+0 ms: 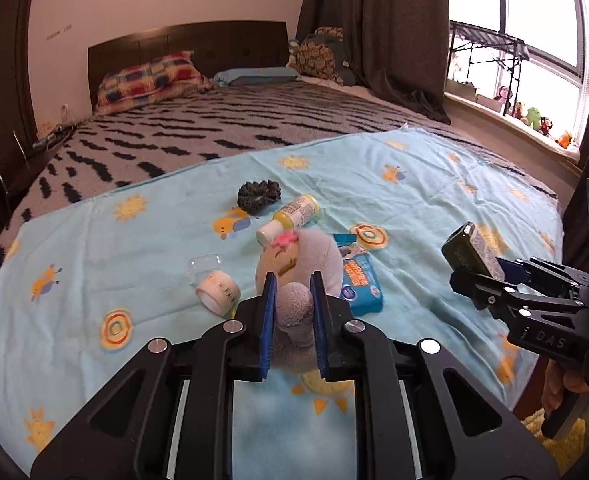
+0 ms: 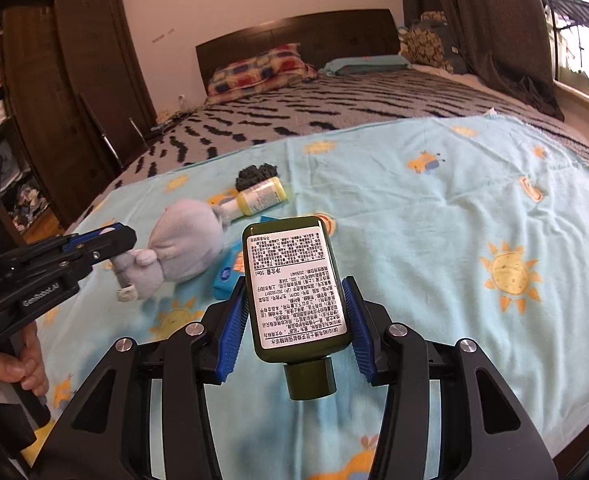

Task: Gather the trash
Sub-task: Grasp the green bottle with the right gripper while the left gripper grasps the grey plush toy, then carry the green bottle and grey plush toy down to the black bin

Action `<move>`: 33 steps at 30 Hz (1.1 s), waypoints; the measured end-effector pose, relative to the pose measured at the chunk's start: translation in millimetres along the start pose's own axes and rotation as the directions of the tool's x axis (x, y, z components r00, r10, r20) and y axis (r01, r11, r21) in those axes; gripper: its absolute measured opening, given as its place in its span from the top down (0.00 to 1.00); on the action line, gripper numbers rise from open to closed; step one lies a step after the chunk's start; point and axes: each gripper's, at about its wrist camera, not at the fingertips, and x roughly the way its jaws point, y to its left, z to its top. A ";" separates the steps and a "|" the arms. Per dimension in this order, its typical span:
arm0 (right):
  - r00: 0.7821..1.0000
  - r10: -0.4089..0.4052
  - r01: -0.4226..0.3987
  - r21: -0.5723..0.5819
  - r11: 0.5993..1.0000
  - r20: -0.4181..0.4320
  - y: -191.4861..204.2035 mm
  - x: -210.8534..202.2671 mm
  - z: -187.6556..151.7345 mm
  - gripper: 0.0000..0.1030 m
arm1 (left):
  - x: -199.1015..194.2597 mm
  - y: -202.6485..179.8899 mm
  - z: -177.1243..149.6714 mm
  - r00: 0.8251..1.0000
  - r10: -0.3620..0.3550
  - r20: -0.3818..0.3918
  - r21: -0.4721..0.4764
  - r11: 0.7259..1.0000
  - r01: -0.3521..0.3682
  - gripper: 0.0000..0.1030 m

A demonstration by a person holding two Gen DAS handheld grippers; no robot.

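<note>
My left gripper [image 1: 293,292] is shut on a grey plush toy [image 1: 298,268], holding it by its body above the blue blanket [image 1: 434,184]; it also shows in the right wrist view [image 2: 182,246]. My right gripper [image 2: 294,304] is shut on a dark green bottle [image 2: 296,284] with a white label, cap toward the camera; the bottle shows in the left wrist view [image 1: 472,252]. On the blanket lie a yellow bottle [image 1: 290,216], a blue tissue pack [image 1: 360,280], a tape roll [image 1: 217,292], a clear plastic lid [image 1: 204,266] and a dark scrunchie [image 1: 259,196].
The blanket covers a bed with a grey and black patterned cover [image 1: 214,128], pillows [image 1: 150,80] and a dark headboard [image 1: 198,44]. A wardrobe [image 2: 66,92] stands at the left. A window sill with toys [image 1: 534,120] is at the right.
</note>
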 end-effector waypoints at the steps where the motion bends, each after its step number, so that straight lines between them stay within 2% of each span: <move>1: 1.000 -0.001 0.001 -0.006 1.000 0.006 2.8 -5.9 -1.2 0.54 | -9.1 -1.1 -1.7 1.000 -0.003 0.010 0.001 1.000 0.003 0.85; 10: 0.998 0.043 -0.041 -0.050 0.998 0.050 27.9 -70.9 -24.6 0.54 | -100.0 -20.5 -35.9 0.995 -0.036 0.089 0.040 0.999 0.033 0.85; 14: 0.997 0.071 -0.068 -0.072 0.995 0.040 39.5 -97.3 -42.0 0.54 | -139.3 -37.6 -60.9 0.991 -0.055 0.123 0.090 0.995 0.044 0.85; 18: 0.995 0.101 -0.100 -0.056 0.993 0.022 43.6 -118.0 -62.3 0.54 | -165.3 -51.3 -83.3 0.988 -0.096 0.122 0.102 0.991 0.083 0.85; 20: 0.992 0.126 -0.126 -0.026 0.992 0.000 42.3 -125.1 -73.6 0.54 | -175.3 -55.5 -95.2 0.987 -0.110 0.120 0.091 0.991 0.099 0.85; 23: 0.994 0.110 -0.110 -0.044 0.993 -0.019 47.2 -132.5 -92.4 0.54 | -182.4 -61.0 -111.2 0.987 -0.119 0.104 0.072 0.991 0.112 0.85; 33: 0.985 0.110 -0.111 0.000 0.994 -0.132 46.4 -129.1 -149.4 0.54 | -173.0 -77.5 -161.0 0.977 -0.211 -0.027 0.024 0.977 0.212 0.85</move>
